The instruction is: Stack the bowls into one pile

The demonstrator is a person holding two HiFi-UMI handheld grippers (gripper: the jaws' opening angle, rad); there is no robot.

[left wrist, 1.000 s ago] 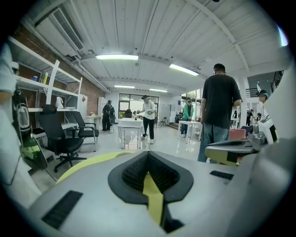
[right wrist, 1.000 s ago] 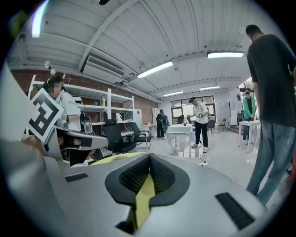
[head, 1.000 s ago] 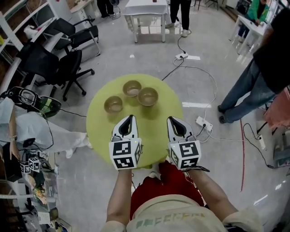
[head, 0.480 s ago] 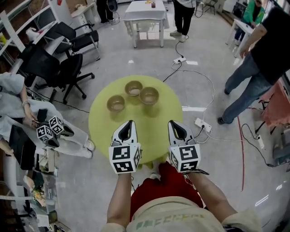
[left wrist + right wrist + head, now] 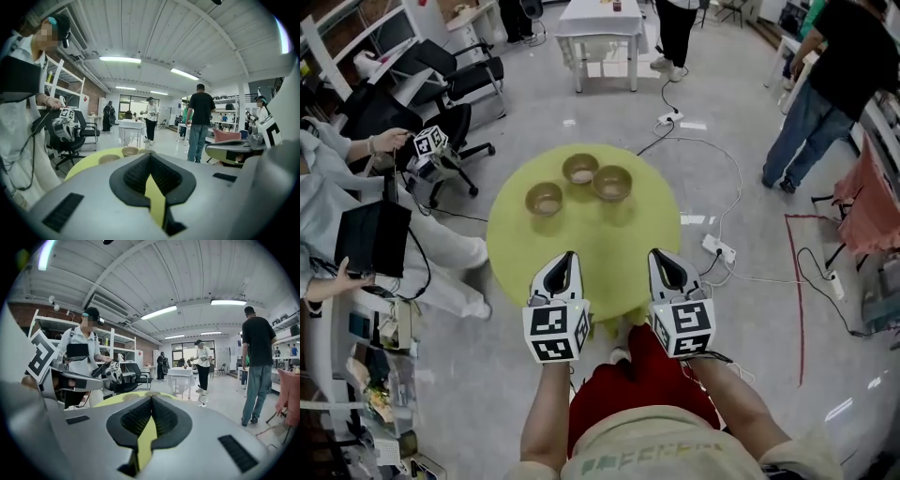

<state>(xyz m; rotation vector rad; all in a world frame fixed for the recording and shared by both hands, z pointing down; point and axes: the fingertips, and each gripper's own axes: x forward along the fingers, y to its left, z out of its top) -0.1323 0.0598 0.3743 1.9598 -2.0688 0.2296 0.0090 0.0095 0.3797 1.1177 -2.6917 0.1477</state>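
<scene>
Your left gripper (image 5: 569,255) and right gripper (image 5: 657,253) hang over the near edge of the round yellow-green table (image 5: 581,244), each with its jaws pressed together on nothing. Toward the table's far edge, three small tan round bowls sit singly, none nested: left bowl (image 5: 544,198), right bowl (image 5: 611,183), far bowl (image 5: 580,169). The left bowl lies nearest, just ahead of your left gripper.

Bowls (image 5: 582,169) — far side of table (image 5: 581,258)
</scene>
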